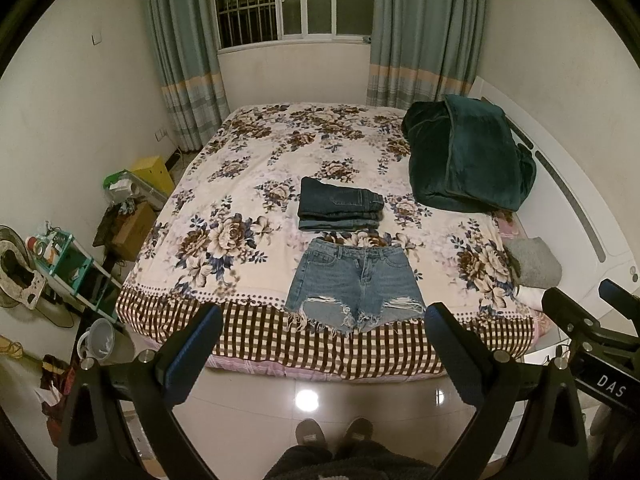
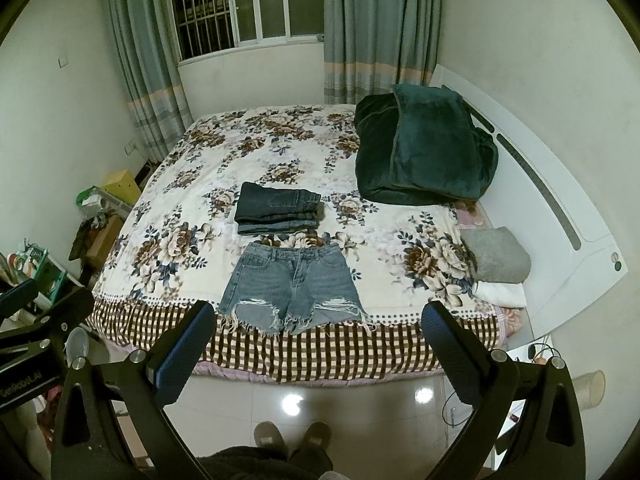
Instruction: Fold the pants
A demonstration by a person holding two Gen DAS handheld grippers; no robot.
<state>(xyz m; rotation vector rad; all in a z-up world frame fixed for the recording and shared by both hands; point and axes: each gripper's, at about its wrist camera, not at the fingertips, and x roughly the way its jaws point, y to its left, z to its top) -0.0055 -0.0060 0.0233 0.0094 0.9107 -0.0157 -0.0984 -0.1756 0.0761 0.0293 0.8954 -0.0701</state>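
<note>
Denim shorts (image 1: 354,284) lie flat at the bed's near edge, straight ahead of and below both grippers, waistband far, frayed hems nearest. Left gripper (image 1: 324,316) and right gripper (image 2: 318,314) hang wide open, empty, about equally near; long axis runs crosswise.

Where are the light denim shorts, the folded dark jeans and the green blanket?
light denim shorts (image 1: 354,280), left wrist view, fly area.
folded dark jeans (image 1: 340,202), left wrist view, top layer.
green blanket (image 2: 428,148), right wrist view, top fold.
</note>
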